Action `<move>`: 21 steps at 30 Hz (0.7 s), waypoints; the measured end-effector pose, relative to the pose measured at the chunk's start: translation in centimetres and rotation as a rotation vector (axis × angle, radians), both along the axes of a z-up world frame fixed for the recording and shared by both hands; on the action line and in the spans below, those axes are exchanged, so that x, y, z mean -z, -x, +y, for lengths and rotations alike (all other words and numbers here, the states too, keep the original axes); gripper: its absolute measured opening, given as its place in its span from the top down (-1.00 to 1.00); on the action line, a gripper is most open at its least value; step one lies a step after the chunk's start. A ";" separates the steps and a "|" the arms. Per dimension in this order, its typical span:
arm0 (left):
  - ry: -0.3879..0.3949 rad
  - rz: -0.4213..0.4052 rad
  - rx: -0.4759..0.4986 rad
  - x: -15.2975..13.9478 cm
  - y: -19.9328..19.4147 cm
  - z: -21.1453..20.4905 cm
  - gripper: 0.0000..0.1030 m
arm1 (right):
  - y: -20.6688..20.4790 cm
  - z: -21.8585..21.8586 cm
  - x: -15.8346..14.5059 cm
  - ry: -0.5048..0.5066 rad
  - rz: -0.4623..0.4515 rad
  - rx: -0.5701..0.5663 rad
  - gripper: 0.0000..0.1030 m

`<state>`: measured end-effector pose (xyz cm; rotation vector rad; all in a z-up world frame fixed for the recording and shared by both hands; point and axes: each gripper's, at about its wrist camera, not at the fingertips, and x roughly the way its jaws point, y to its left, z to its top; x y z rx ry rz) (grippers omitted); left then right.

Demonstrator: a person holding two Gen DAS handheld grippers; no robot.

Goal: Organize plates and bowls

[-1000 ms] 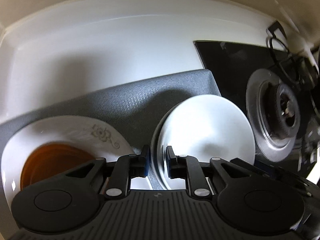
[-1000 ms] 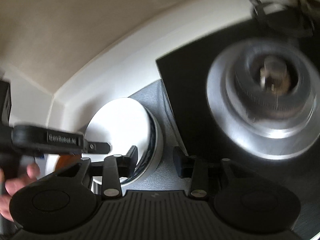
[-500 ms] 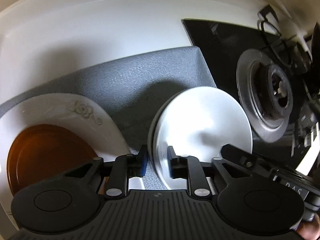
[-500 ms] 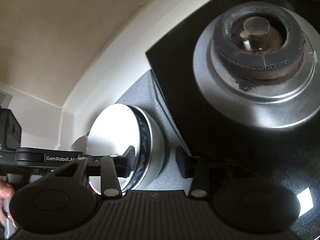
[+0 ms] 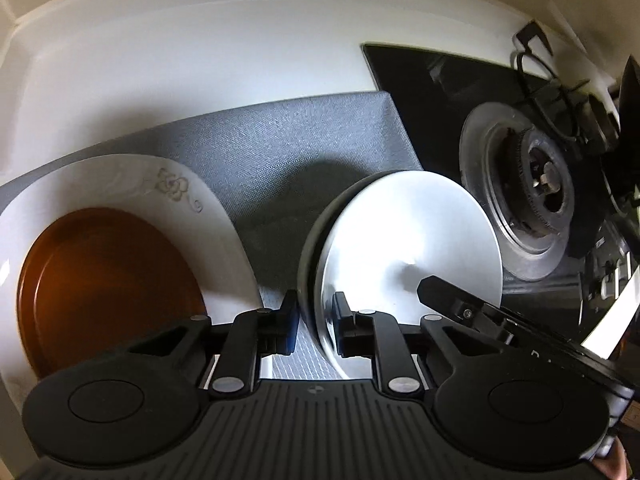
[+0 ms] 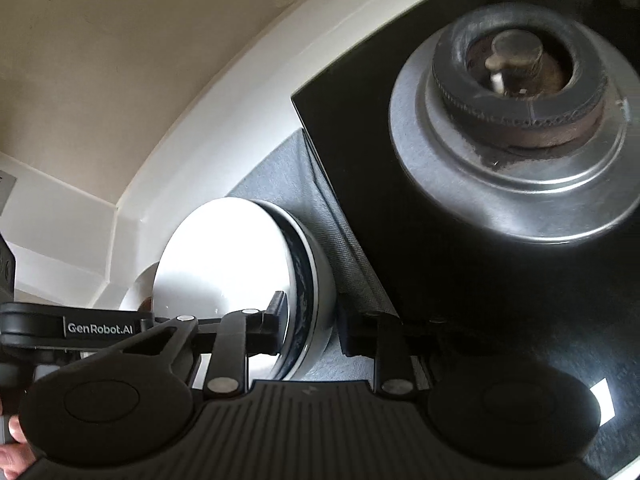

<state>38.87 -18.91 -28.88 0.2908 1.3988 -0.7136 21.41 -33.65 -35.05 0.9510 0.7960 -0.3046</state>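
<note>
While both grippers are working at the same white bowl (image 5: 408,240), it is sitting on the grey mat (image 5: 288,148), tipped so its pale inside is facing the left wrist camera. Left gripper (image 5: 315,312): fingers are straddling the bowl's near rim, one outside the wall, one inside, drawn close on it; it looks to be pinching the rim, though real contact on both pads is hard to confirm. Right gripper (image 6: 310,328): jaws are standing wider, the left finger (image 6: 278,316) inside the bowl (image 6: 240,264) against its inner face, the right finger outside, with a visible gap between it and the bowl's wall. So this one is spread around the rim and not clamped. A dark blue band is showing along the rim in the right wrist view.

Left of the bowl on the mat, a white plate (image 5: 192,200) with a faint floral mark is carrying a brown dish (image 5: 108,284) in its middle. Bowl and plate are sitting near each other but apart, mat showing between.

Right of the mat, touching its edge, the black glass hob (image 6: 420,240) is showing a gas burner (image 6: 516,76) on a silver ring. White counter (image 5: 200,64) is running behind the mat up to a cream wall (image 6: 120,60).
</note>
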 end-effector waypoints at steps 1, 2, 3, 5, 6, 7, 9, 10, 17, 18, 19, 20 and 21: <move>0.009 0.001 -0.012 -0.6 0.1 0.3 0.64 | 0.1 0.2 -0.7 0.010 -0.004 -0.005 0.45; 0.020 0.002 -0.024 -1.2 0.3 0.8 0.64 | 0.2 0.3 -1.3 0.016 -0.008 -0.009 0.45; 0.031 0.000 -0.034 -1.9 0.3 1.2 0.64 | 0.4 0.5 -2.0 0.018 -0.015 -0.014 0.45; 0.049 -0.011 -0.049 -3.3 0.7 2.6 0.64 | 0.4 1.1 -3.4 0.016 -0.028 -0.022 0.45; 0.044 -0.014 -0.056 -3.9 1.0 3.3 0.62 | 0.3 1.7 -4.1 0.019 -0.036 -0.033 0.45; 0.031 -0.011 -0.068 -4.5 1.2 4.1 0.60 | 0.2 2.4 -4.7 0.027 -0.041 -0.054 0.44; 0.007 -0.002 -0.107 -5.3 1.3 6.2 0.59 | -0.4 4.3 -5.7 0.036 -0.048 -0.106 0.43; 0.002 -0.003 -0.129 -5.7 1.4 7.5 0.58 | -0.7 5.2 -6.0 0.034 -0.051 -0.126 0.43; -0.024 -0.052 -0.291 -8.1 3.1 18.4 0.58 | -3.0 12.7 -6.6 -0.049 -0.072 -0.285 0.43; -0.024 -0.046 -0.321 -8.1 3.3 20.1 0.57 | -3.4 13.8 -6.6 -0.049 -0.073 -0.317 0.43; -0.024 -0.032 -0.357 -8.1 3.5 21.7 0.57 | -3.7 15.0 -6.9 -0.045 -0.073 -0.353 0.43; -0.024 -0.013 -0.395 -8.0 3.6 23.4 0.57 | -3.9 16.5 -7.2 -0.042 -0.071 -0.388 0.43; -0.024 0.003 -0.429 -7.9 3.6 25.0 0.56 | -4.1 17.7 -7.5 -0.041 -0.066 -0.420 0.42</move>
